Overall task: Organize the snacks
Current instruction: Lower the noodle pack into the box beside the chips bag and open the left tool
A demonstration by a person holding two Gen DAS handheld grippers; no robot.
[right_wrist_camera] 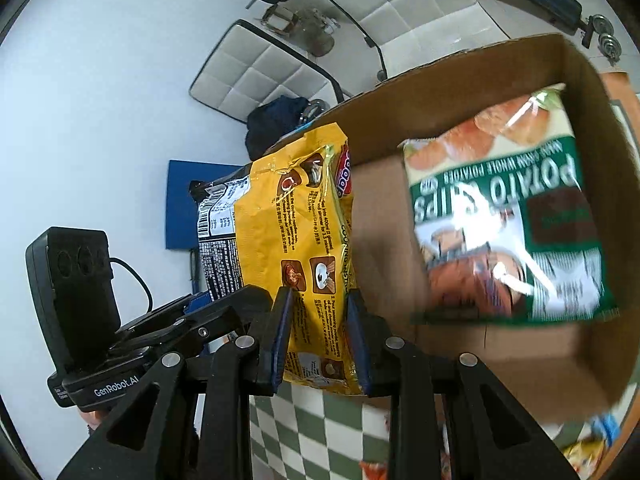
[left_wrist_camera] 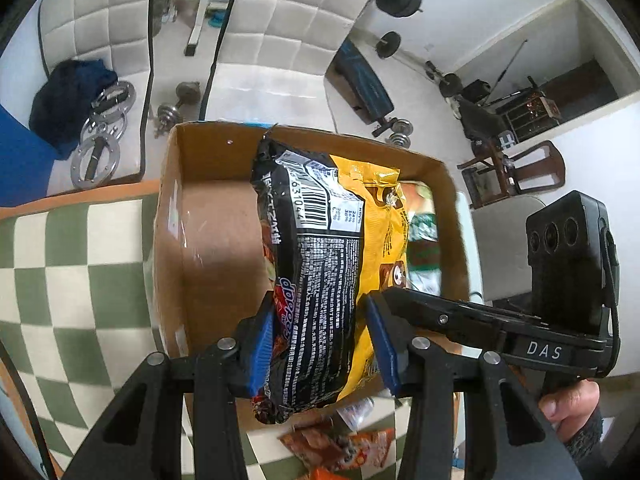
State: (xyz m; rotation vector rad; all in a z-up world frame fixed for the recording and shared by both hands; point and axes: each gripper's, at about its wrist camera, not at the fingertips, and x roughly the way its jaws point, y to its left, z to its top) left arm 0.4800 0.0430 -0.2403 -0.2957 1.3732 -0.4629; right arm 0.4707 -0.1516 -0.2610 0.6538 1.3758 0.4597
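My left gripper point(left_wrist_camera: 322, 342) is shut on a black noodle packet point(left_wrist_camera: 316, 272) and holds it upright over the open cardboard box point(left_wrist_camera: 208, 240). My right gripper point(right_wrist_camera: 318, 338) is shut on a yellow noodle packet point(right_wrist_camera: 296, 240), held just beside the black one point(right_wrist_camera: 218, 248) at the box's edge; the yellow one also shows in the left wrist view point(left_wrist_camera: 384, 236). A green potato chips bag point(right_wrist_camera: 508, 220) lies inside the box point(right_wrist_camera: 384, 128), partly visible past the yellow packet in the left wrist view point(left_wrist_camera: 424, 236).
The box stands on a green-and-white checkered cloth point(left_wrist_camera: 76, 280). More snack packets point(left_wrist_camera: 340, 448) lie on the cloth near the box's front. White padded chairs point(left_wrist_camera: 280, 28) and gym weights point(left_wrist_camera: 180, 104) stand beyond the table.
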